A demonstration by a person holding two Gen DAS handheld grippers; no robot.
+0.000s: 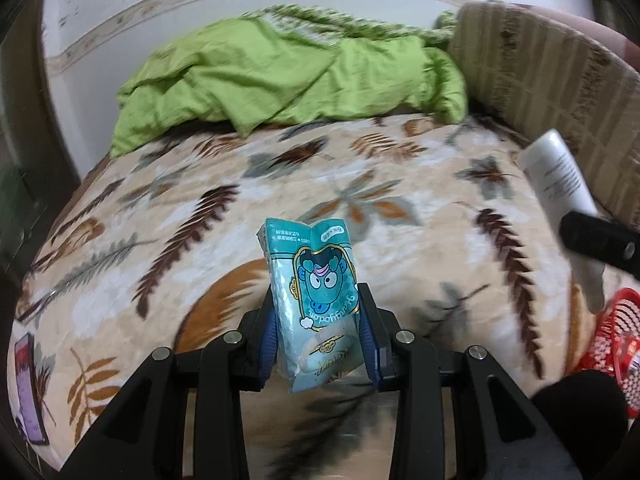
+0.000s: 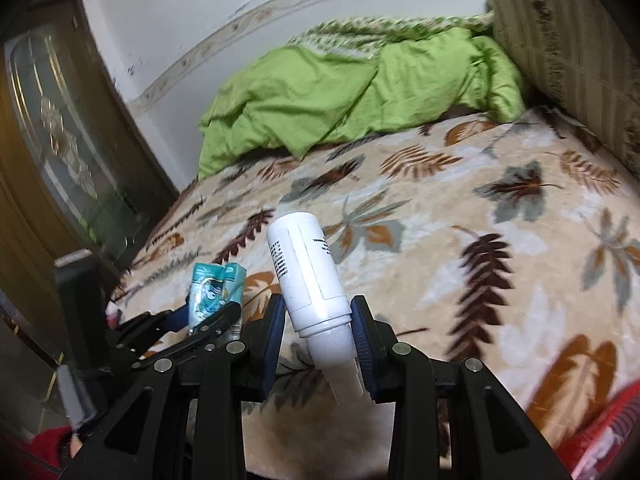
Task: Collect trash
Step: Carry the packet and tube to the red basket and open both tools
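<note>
Teal and crinkled, the snack packet (image 1: 314, 304) sits pinched between the blue pads of your left gripper (image 1: 320, 330), whose jaws are closed narrowly on it and hold it upright, clear above the leaf-patterned blanket (image 1: 280, 184). Your right gripper (image 2: 318, 340) has its jaws drawn in on the neck end of a white bottle (image 2: 304, 272), which tilts up and to the left over the same blanket. The red basket (image 1: 618, 332) shows at the right edge of the left view, and a green quilt (image 2: 340, 92) lies bunched at the far end of the bed.
</note>
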